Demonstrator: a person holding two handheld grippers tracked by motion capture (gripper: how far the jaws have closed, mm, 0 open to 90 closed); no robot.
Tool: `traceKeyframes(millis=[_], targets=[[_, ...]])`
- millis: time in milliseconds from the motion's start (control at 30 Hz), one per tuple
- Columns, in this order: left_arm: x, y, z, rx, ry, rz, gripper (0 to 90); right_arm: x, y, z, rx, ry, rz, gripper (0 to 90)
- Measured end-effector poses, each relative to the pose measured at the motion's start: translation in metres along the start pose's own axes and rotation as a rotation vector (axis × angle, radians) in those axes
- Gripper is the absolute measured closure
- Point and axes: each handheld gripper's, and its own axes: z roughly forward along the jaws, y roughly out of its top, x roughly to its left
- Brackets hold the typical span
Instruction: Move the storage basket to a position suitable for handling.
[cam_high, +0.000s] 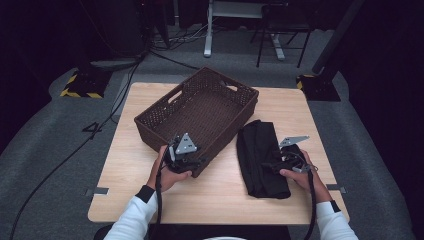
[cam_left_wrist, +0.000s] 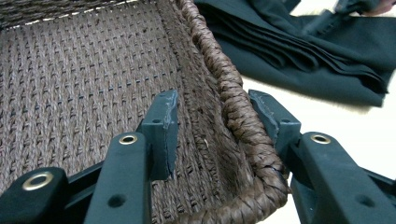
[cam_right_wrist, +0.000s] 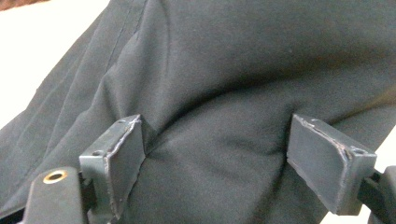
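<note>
Pale wooden table (cam_high: 220, 200) on grey carpet, dark room behind with chair legs and cables on the floor. Judged from the layout, packing the black folded garment (cam_high: 260, 150) into the brown woven basket (cam_high: 160, 137), and barely begun: basket empty, garment not yet lifted, lying flat on the tabletop just to the right of the basket and apart from its wall. Left gripper (cam_left_wrist: 212, 100) set astride the basket's near right wall close to the corner, one jaw inside and one outside the braided rim; inner pad clear of the weave, so jaws parted, not clamped, apparently about to steady the basket. Right gripper (cam_right_wrist: 217, 126) pushed down onto the garment's near half, jaws spread wide with a soft hump of cloth between them; no pinch closed on it yet. Left to do, by this reading: closing on the fabric, lifting, carrying over the rim, laying inside. As for the garment: matte, thin black cloth, folded lengthwise into a long stack, several layered edges showing along one side, smooth with a few shallow creases, likely to sag and unfold if picked up by one layer.
</note>
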Motion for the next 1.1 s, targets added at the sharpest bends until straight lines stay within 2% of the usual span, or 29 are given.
traceKeyframes(millis=[200, 233, 267, 300, 433, 467, 500, 533, 567, 600, 633, 700, 733, 767, 833, 900, 1000, 1033, 1067, 1100], targets=[[0.011, 0.007, 0.009, 0.008, -0.015, 0.018, 57.4, 0.016, 0.000, 0.001, 0.027, 0.058, -0.104, 21.0], [0.013, 0.008, 0.010, 0.005, -0.023, 0.021, 58.4, 0.019, 0.000, 0.001, 0.036, 0.070, -0.121, 21.4], [0.015, 0.009, 0.013, 0.000, -0.034, 0.023, 63.8, 0.021, 0.000, 0.001, 0.039, 0.073, -0.134, 21.9], [0.016, 0.009, 0.014, 0.000, -0.041, 0.021, 63.8, 0.025, -0.001, 0.000, 0.047, 0.085, -0.152, 22.8], [0.020, 0.012, 0.017, 0.007, -0.048, 0.030, 64.2, 0.027, -0.002, -0.006, 0.062, 0.093, -0.174, 25.8], [0.021, 0.013, 0.017, 0.009, -0.052, 0.032, 64.6, 0.025, -0.002, -0.012, 0.068, 0.089, -0.166, 27.6], [0.021, 0.013, 0.018, 0.013, -0.062, 0.028, 65.1, 0.021, -0.001, -0.018, 0.080, 0.061, -0.155, 30.1], [0.021, 0.013, 0.018, 0.013, -0.062, 0.028, 65.2, 0.021, -0.001, -0.018, 0.080, 0.061, -0.155, 30.1], [0.022, 0.014, 0.018, 0.019, -0.068, 0.031, 65.7, 0.019, 0.002, -0.026, 0.073, -0.007, -0.143, 30.2], [0.022, 0.014, 0.018, 0.019, -0.068, 0.031, 65.9, 0.019, 0.002, -0.026, 0.073, -0.007, -0.143, 30.2], [0.022, 0.014, 0.019, 0.017, -0.073, 0.037, 66.2, 0.018, 0.010, -0.031, 0.040, -0.072, -0.077, 25.7], [0.022, 0.013, 0.019, 0.012, -0.077, 0.034, 66.5, 0.019, 0.020, -0.031, 0.002, -0.086, -0.030, 23.8], [0.022, 0.013, 0.019, 0.012, -0.077, 0.034, 66.6, 0.019, 0.020, -0.031, 0.002, -0.086, -0.030, 23.8], [0.022, 0.013, 0.018, 0.011, -0.080, 0.033, 66.6, 0.019, 0.026, -0.029, -0.012, -0.103, -0.004, 22.8], [0.022, 0.013, 0.018, 0.013, -0.083, 0.037, 67.1, 0.016, 0.043, -0.015, -0.035, -0.138, 0.043, 19.1], [0.021, 0.012, 0.017, 0.017, -0.078, 0.042, 67.1, 0.014, 0.049, -0.003, -0.016, -0.132, 0.077, 17.4], [0.022, 0.010, 0.012, 0.019, -0.038, 0.036, 65.5, 0.017, 0.056, 0.017, 0.046, -0.135, 0.041, 17.2], [0.022, 0.010, 0.012, 0.019, -0.038, 0.036, 64.4, 0.017, 0.056, 0.017, 0.046, -0.135, 0.041, 17.2], [0.023, 0.008, 0.008, 0.017, -0.020, 0.028, 64.4, 0.019, 0.058, 0.022, 0.050, -0.114, 0.028, 19.3], [0.024, 0.004, 0.003, 0.015, 0.019, 0.016, 61.2, 0.023, 0.059, 0.027, 0.043, -0.056, -0.006, 27.0]])
